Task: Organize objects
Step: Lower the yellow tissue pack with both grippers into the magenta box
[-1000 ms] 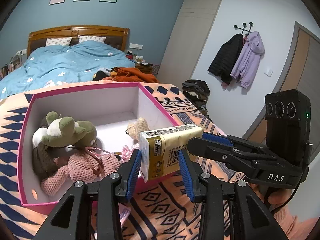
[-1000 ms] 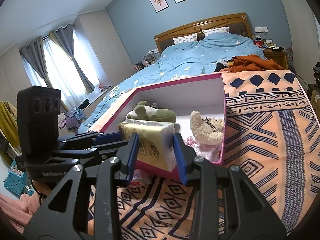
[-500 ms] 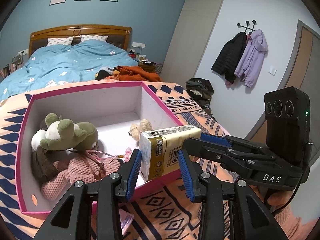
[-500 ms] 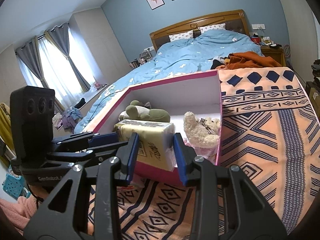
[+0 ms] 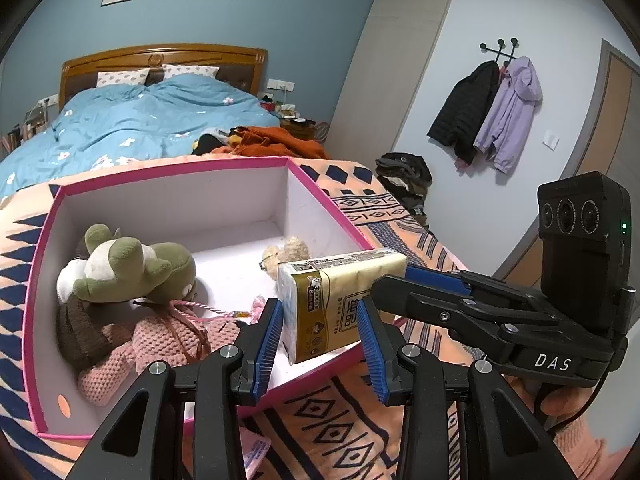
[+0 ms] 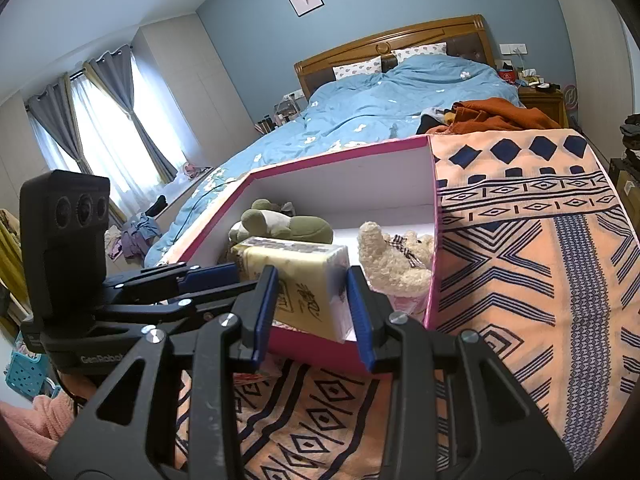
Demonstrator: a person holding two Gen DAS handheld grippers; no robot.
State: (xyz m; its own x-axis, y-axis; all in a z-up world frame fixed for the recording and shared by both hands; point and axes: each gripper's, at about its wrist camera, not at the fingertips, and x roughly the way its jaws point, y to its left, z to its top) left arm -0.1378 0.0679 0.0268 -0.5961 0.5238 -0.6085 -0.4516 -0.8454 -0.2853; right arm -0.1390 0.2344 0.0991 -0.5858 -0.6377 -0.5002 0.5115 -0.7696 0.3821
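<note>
A yellow and white tissue pack (image 5: pixel 336 304) hangs above the near rim of a pink box (image 5: pixel 176 168) with white inner walls. My left gripper (image 5: pixel 320 308) is shut on one end of it, blue pads against both sides. In the left wrist view my right gripper (image 5: pixel 394 280) reaches in from the right and grips the pack's other end. The right wrist view shows the same tissue pack (image 6: pixel 300 276) clamped in my right gripper (image 6: pixel 310 280), with the left gripper (image 6: pixel 236 276) coming in from the left. The pink box (image 6: pixel 340 152) lies just beyond.
Inside the box lie a green plush frog (image 5: pixel 132 268), a pink knitted toy (image 5: pixel 160 344) and a beige teddy bear (image 6: pixel 388 256). The box rests on an orange patterned blanket (image 6: pixel 520 280). A bed with a blue duvet (image 5: pixel 132 128) stands behind.
</note>
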